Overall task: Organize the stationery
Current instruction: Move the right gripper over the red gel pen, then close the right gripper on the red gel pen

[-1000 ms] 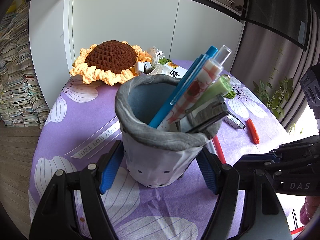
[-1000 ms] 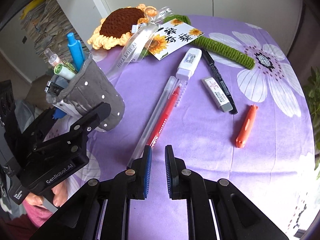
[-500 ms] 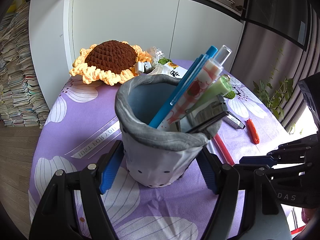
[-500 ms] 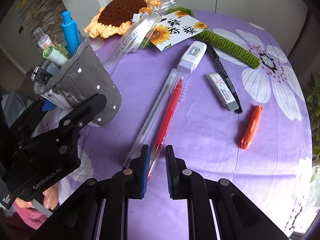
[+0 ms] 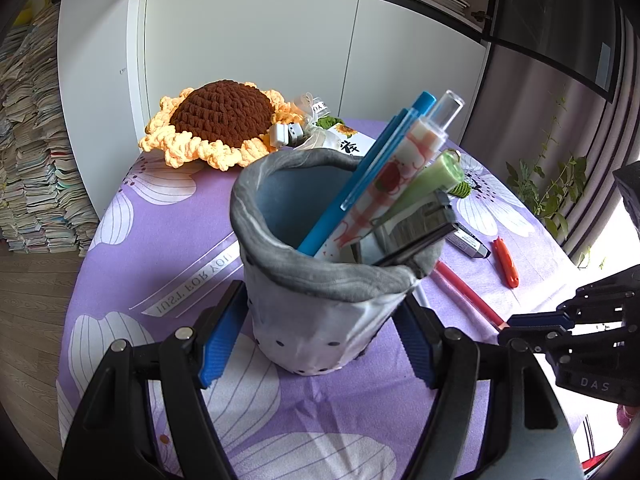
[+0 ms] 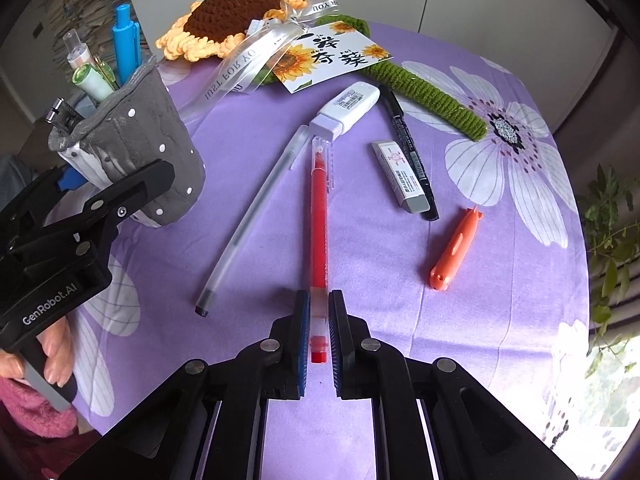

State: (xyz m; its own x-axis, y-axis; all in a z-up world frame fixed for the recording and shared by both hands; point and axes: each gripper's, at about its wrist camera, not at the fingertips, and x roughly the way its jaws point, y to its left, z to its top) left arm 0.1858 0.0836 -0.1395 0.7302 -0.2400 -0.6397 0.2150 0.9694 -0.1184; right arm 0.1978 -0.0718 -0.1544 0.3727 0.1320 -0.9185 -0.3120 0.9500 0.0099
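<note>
While apparently clamped, red pen [image 6: 319, 216] between right hand-held gripper [image 6: 319, 334] pads.

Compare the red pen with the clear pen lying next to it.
The red pen is bright red under a clear cap; the clear pen is frosted and colourless with a dark tip. The red pen's near end sits between the right gripper's jaws; the clear pen lies free, slanted. Both rest on the purple tablecloth.

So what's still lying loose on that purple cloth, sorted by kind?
Pens: 3, red pen, clear pen, black pen
Erasers: 1, eraser
Correction tape: 1, correction tape
Small orange cutters: 1, orange cutter
Total: 6
</note>
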